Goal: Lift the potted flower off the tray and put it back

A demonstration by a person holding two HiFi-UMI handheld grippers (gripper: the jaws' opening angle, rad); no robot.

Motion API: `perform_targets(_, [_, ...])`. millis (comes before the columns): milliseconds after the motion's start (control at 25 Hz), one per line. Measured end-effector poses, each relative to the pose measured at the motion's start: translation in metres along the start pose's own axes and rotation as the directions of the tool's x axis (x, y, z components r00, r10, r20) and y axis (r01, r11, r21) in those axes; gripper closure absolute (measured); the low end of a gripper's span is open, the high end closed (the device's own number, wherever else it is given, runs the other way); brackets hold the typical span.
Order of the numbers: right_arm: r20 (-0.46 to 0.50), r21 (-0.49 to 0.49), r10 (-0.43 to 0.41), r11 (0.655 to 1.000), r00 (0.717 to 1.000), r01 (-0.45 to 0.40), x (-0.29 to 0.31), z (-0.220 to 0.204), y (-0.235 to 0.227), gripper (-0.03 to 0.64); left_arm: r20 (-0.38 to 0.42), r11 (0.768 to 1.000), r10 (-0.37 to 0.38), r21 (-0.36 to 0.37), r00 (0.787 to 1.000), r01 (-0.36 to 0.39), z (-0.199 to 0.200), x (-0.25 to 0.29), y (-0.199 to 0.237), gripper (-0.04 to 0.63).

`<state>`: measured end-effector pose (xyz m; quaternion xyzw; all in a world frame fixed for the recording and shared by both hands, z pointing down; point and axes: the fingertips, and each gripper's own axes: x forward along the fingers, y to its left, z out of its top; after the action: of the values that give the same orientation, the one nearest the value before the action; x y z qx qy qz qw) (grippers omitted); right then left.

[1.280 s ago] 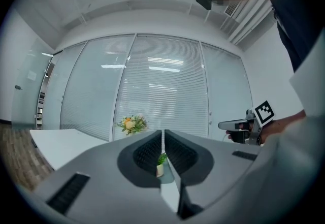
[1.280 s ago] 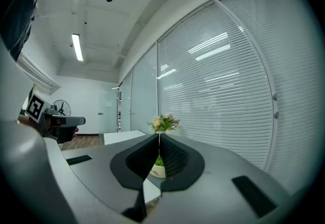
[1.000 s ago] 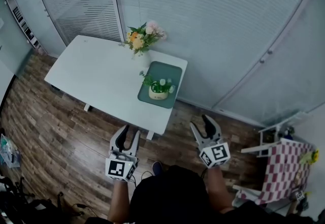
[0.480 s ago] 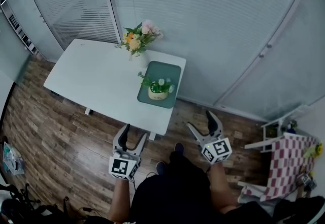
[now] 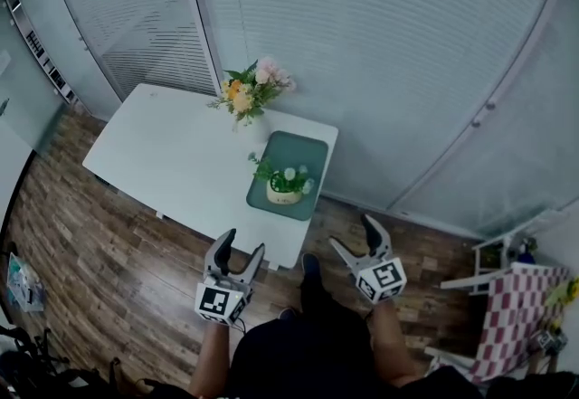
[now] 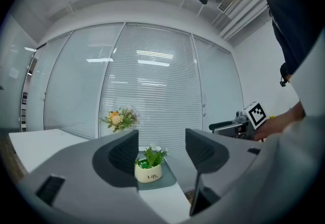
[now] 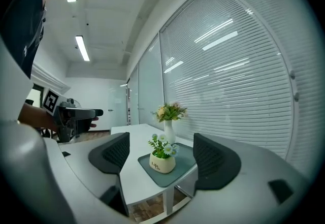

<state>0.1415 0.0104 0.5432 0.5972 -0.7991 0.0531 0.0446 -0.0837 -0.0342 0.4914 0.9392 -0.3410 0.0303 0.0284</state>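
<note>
The potted flower [image 5: 285, 187] stands upright on the green tray [image 5: 304, 151], toward the tray's near end; it is not yet lifted. The left gripper [image 5: 242, 243] and right gripper [image 5: 353, 232] hang on the near side of the tray, well apart from it, both aimed at the pot. The jaws of both have just been opening and stand spread with nothing between them, probably in readiness to take the pot. A flower vase [image 5: 251, 91] stands just beyond the tray's far end.
</note>
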Motion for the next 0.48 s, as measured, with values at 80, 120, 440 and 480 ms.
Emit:
perform_targets(80, [-0.002, -0.016, 0.027, 1.0, 1.0, -0.027, 0.01, 0.002, -0.001, 0.258, -0.011, 1.0, -0.004, 0.013, 1.0, 0.004, 0.0, 0.008, 0.002, 0.325])
perform_targets(120, [0.0, -0.022, 0.036, 0.999, 0.999, -0.036, 0.014, 0.003, -0.003, 0.258, -0.015, 1.0, -0.004, 0.015, 1.0, 0.004, 0.0, 0.013, 0.004, 0.326])
perform_targets(440, [-0.139, -0.036, 0.131, 0.99, 0.981, -0.138, 0.045, -0.019, -0.008, 0.259, -0.047, 1.0, 0.004, -0.002, 0.999, -0.004, -0.017, 0.045, 0.014, 0.325])
perform_targets(480, [-0.14, -0.037, 0.146, 0.988, 0.979, -0.152, 0.049, -0.023, -0.009, 0.259, -0.05, 1.0, 0.001, -0.008, 0.999, -0.002, -0.02, 0.047, 0.013, 0.325])
